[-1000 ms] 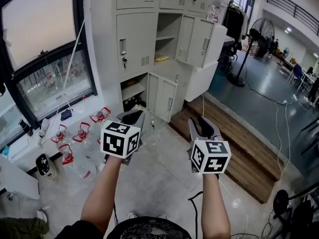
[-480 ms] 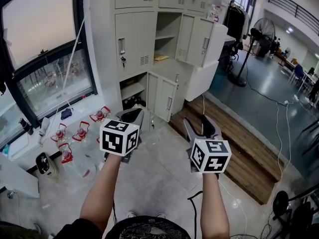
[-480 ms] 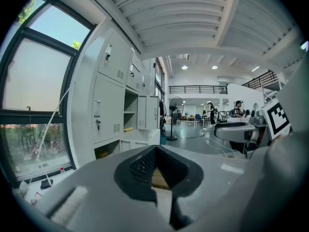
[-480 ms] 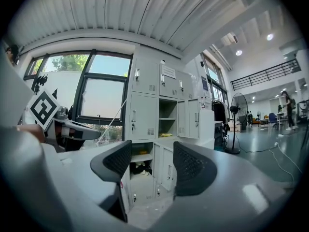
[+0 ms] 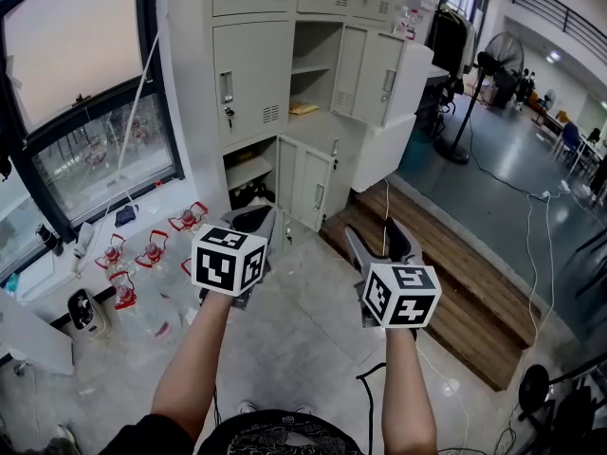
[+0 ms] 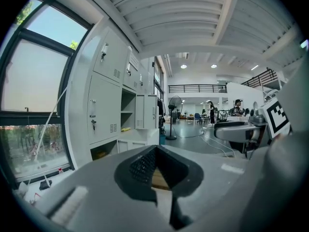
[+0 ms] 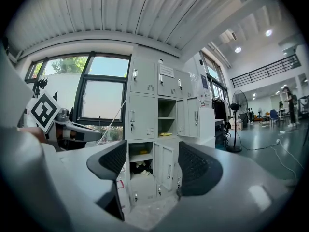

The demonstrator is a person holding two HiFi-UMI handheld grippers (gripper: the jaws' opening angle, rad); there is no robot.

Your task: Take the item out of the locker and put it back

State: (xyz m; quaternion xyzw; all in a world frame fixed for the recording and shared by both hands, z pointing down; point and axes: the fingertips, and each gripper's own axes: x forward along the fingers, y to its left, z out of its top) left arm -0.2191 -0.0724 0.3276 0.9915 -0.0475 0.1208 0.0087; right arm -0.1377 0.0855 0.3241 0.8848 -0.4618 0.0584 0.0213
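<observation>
The grey lockers (image 5: 256,74) stand ahead, with two doors hanging open. A flat yellow item (image 5: 303,109) lies on a shelf in the open middle compartment (image 7: 165,135). Dark things (image 5: 248,193) sit in the open lower compartment (image 7: 141,167). My left gripper (image 5: 250,220) is held in mid-air short of the lockers, shut, with nothing in it (image 6: 154,152). My right gripper (image 5: 376,236) hovers beside it, open and empty (image 7: 152,161). Through its jaws I see the two open compartments.
Several red-handled bottles (image 5: 142,254) stand on the floor at the left under the window (image 5: 85,140). A wooden platform (image 5: 455,292) runs along the right. The open locker doors (image 5: 384,83) jut out. A standing fan (image 5: 495,60) and floor cables (image 5: 531,207) lie farther right.
The right gripper's jaws have spread apart from nearly closed to open. Both grippers and the view have drifted slightly toward the lockers.
</observation>
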